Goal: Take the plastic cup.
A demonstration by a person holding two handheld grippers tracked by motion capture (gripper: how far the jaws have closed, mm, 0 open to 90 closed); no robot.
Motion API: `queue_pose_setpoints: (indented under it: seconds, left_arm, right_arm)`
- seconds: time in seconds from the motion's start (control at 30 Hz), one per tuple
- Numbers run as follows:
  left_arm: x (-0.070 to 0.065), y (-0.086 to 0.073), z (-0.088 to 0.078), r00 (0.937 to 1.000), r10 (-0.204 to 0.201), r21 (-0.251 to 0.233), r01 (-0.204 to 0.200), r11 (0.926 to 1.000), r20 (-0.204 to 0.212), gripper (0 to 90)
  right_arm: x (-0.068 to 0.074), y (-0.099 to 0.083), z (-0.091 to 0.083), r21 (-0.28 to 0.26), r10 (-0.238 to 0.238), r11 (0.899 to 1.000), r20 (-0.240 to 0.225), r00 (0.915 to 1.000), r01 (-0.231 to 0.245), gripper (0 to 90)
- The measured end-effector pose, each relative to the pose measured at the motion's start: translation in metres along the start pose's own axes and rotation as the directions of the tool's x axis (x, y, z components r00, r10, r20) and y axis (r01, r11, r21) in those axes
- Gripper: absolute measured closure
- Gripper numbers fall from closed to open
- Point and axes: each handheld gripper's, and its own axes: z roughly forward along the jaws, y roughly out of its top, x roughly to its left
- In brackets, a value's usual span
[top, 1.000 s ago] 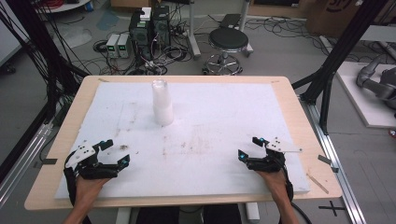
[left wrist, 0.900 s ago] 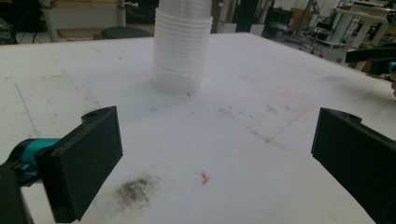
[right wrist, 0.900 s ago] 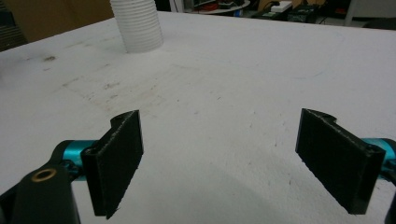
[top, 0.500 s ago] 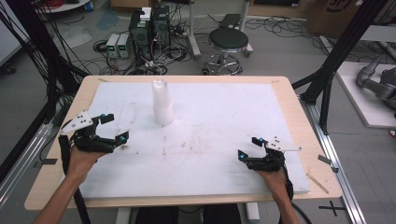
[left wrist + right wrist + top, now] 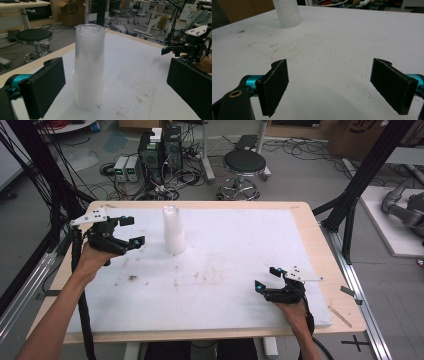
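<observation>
Two hand-held black grippers with turquoise joints work over a light wooden table (image 5: 320, 235) covered by a stained white foam sheet (image 5: 235, 255). One tall stack of nested translucent plastic cups (image 5: 173, 229) stands upright on the sheet, toward the far left part of the table. In the high view, the left gripper (image 5: 131, 231) is held above the sheet just left of the cup stack, its jaws spread wide and pointing toward the stack without touching it. A bare forearm (image 5: 55, 320) reaches up to it from the bottom left corner. In the left gripper view, the cup stack (image 5: 89, 67) stands between the two parted black jaws, with clear space on either side, and nothing is gripped. The right gripper (image 5: 265, 279) sits low near the front right of the sheet, well apart from the cups, held by a hand (image 5: 292, 312) at the table's near edge. In the right gripper view, its jaws are released and wide apart over bare sheet, with the ribbed base of the cup stack (image 5: 287, 13) far off at the top left. Beyond the table, on the grey floor, stand a round black stool (image 5: 245, 165) and electronic boxes amid tangled cables (image 5: 160, 155).
</observation>
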Motion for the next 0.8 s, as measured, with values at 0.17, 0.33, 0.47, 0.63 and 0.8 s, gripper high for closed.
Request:
queue_pose_setpoints:
  seconds: [0.17,0.33,0.47,0.63,0.8]
  left_arm:
    - [0.008,0.007,0.01,0.9994,0.024,0.01,-0.024,0.9997,0.025,1.8]
    - [0.021,0.018,0.024,0.9976,0.032,0.048,-0.035,0.9982,0.062,1.8]
    - [0.029,0.026,0.036,0.9959,0.027,0.096,-0.035,0.9948,0.086,1.8]
    - [0.035,0.028,0.046,0.9946,0.03,0.128,-0.042,0.9908,0.1,1.8]
    - [0.042,0.028,0.056,0.9902,0.017,0.166,-0.041,0.9853,0.138,1.8]
  right_arm:
    - [0.0,0.0,-0.001,-0.011,-0.005,1.0,-0.001,1.0,0.005,15.0]
    - [0.0,0.0,-0.001,-0.009,0.005,1.0,-0.004,1.0,-0.005,14.9]
    - [0.0,-0.001,-0.002,-0.013,0.001,1.0,-0.006,1.0,-0.002,14.9]
    - [0.0,-0.001,-0.002,-0.013,0.003,1.0,-0.01,0.9999,-0.003,14.9]
    - [-0.001,-0.001,-0.002,-0.021,0.002,1.0,-0.02,0.9998,-0.002,15.0]
